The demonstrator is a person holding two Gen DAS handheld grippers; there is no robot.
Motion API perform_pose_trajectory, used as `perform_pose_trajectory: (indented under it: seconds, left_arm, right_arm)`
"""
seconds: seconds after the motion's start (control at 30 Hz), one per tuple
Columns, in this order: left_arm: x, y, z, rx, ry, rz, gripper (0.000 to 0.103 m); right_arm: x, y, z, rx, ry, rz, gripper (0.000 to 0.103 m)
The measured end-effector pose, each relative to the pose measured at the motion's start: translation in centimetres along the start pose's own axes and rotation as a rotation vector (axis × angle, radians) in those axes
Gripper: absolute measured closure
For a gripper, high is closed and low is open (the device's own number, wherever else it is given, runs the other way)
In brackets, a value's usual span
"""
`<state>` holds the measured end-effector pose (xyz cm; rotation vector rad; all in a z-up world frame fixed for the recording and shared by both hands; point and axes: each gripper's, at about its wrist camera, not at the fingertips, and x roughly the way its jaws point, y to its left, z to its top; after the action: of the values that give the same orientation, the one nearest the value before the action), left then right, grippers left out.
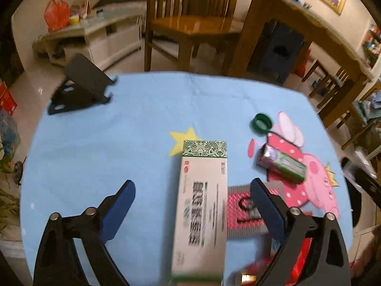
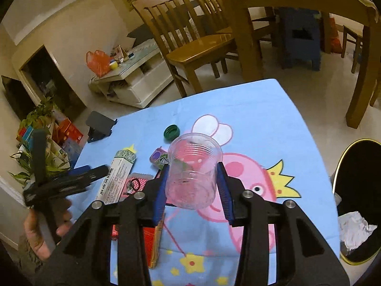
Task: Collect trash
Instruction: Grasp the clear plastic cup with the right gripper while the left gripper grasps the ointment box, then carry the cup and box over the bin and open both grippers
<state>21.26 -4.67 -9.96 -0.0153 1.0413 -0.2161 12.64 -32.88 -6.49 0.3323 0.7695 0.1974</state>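
- Trash lies spread over the blue cartoon tablecloth [image 1: 95, 143]; going left to right in the left wrist view I see a long white-and-green carton [image 1: 202, 205] at centre, a green bottle cap [image 1: 261, 122] and a small crushed drink box [image 1: 281, 164] to the right.
- My left gripper [image 1: 193, 205] stands wide open with nothing held; the carton lies between its fingers, but neither pad touches it.
- I judge the carton light and stiff, though it would dent under a hard squeeze, so I'd take it across its narrow width near the middle.
- My right gripper [image 2: 193, 183] is closed on a clear plastic cup [image 2: 194, 174], pads pressed on its lower wall. The cup looks thin, slick and easily crushed, so a gentle hold suits it.
- Only the right wrist view shows the black bin [image 2: 357, 166] with crumpled paper [image 2: 352, 231] at the right edge, and the person's hand [image 2: 40, 233] on the left tool.
- Only the left view shows the carton's print close up, blurred.
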Motion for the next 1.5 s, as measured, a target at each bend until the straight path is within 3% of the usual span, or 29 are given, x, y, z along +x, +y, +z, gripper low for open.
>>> perform_pose_trajectory:
  seconds: [0.03, 0.07, 0.1, 0.13, 0.17, 0.27, 0.4, 0.47, 0.53, 0.9, 1.0, 1.2, 1.37, 1.43, 1.47, 1.5]
  left_arm:
    - [0.9, -0.3, 0.0, 0.003, 0.023, 0.006, 0.019]
    - [2.1, -0.5, -0.2, 0.01, 0.058, 0.017, 0.033]
    - [2.2, -0.9, -0.6, 0.035, 0.043, 0.056, 0.033]
    - [2.1, -1.5, -1.1, 0.065, 0.035, 0.082, 0.057]
    - [1.8, -1.7, -1.4, 0.078, 0.029, 0.108, 0.06]
    - [0.3, -0.3, -2.7, 0.006, 0.009, 0.096, 0.06]
    - [-4.4, 1.5, -3.9, -0.069, -0.133, 0.187, 0.06]
    - [-6.5, 1.0, -4.6, -0.054, -0.185, 0.25, 0.06]
    - [-7.8, 0.0, -5.2, -0.037, -0.206, 0.265, 0.06]
    - [-10.7, -8.4, -7.4, 0.096, -0.242, 0.208, 0.06]
    - [-10.7, -11.1, -8.0, 0.154, -0.245, 0.187, 0.06]
    - [-10.9, -17.4, -9.2, 0.272, -0.265, 0.136, 0.06]
    - [-10.7, -21.2, -9.6, 0.334, -0.278, 0.105, 0.06]
    - [-10.5, -22.5, -9.7, 0.356, -0.281, 0.099, 0.06]
    - [-10.4, -23.4, -9.8, 0.37, -0.282, 0.092, 0.06]
    - [-10.3, -23.9, -9.7, 0.378, -0.282, 0.089, 0.06]
  right_arm:
    - [-0.2, 0.0, 0.0, -0.007, -0.004, -0.004, 0.064]
    - [-0.4, 0.2, -0.2, -0.01, -0.008, -0.006, 0.064]
    - [-0.6, 0.1, -0.1, -0.013, -0.011, -0.005, 0.064]
    - [-0.8, 0.0, -0.1, -0.013, -0.018, -0.002, 0.064]
    - [-1.0, 0.0, 0.0, -0.012, -0.023, 0.0, 0.064]
    - [-1.9, -0.4, 0.3, -0.009, -0.047, 0.01, 0.064]
    - [-3.4, -0.9, 0.4, -0.023, -0.072, 0.018, 0.064]
    - [-3.8, -1.1, 0.2, -0.029, -0.068, 0.033, 0.064]
    - [-4.0, -1.2, -0.1, -0.041, -0.049, 0.052, 0.064]
    - [-4.5, -1.7, -3.5, -0.116, 0.075, 0.058, 0.064]
    - [-5.9, -3.9, -3.6, -0.112, 0.063, 0.002, 0.065]
    - [-10.6, -14.0, -3.1, 0.047, -0.022, -0.234, 0.065]
    - [-12.6, -19.9, -4.0, 0.168, -0.048, -0.314, 0.064]
    - [-12.7, -20.9, -4.2, 0.191, -0.044, -0.356, 0.057]
    - [-12.5, -21.2, -4.5, 0.195, -0.032, -0.351, 0.041]
    - [-12.3, -21.5, -4.6, 0.203, -0.024, -0.345, 0.033]
